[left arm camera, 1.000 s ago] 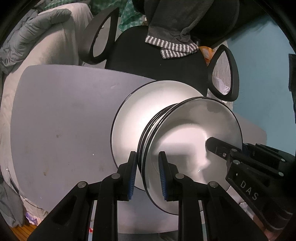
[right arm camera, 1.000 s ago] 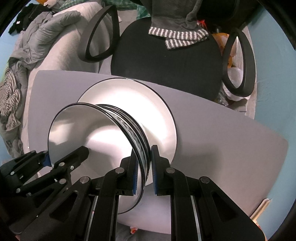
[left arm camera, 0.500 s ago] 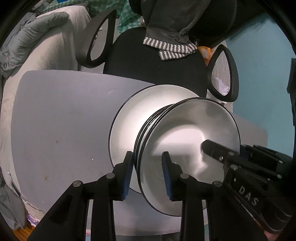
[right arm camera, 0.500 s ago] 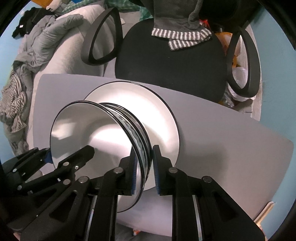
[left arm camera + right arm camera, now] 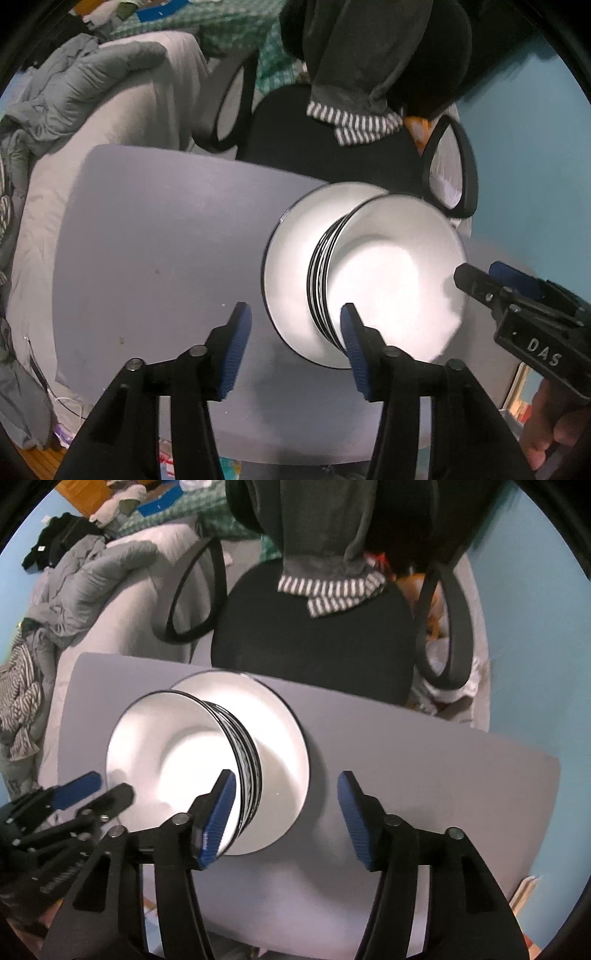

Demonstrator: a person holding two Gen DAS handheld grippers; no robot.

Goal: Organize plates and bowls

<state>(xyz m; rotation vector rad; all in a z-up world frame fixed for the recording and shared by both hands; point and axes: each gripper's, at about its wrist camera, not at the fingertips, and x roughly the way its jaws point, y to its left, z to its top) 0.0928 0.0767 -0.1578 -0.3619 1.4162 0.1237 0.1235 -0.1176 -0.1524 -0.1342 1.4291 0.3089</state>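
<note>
The stack of white, black-rimmed bowls (image 5: 388,280) sits on a wide white plate (image 5: 280,738) on the grey table (image 5: 166,240); both grippers (image 5: 291,343) (image 5: 282,812) gape released, apparently since stacking is finished.

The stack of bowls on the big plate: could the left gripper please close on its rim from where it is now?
Probably yes. The left gripper is open, with one finger already beside the stack of bowls on the big plate. Nothing blocks it; the right gripper, also open, sits at the opposite side.
</note>
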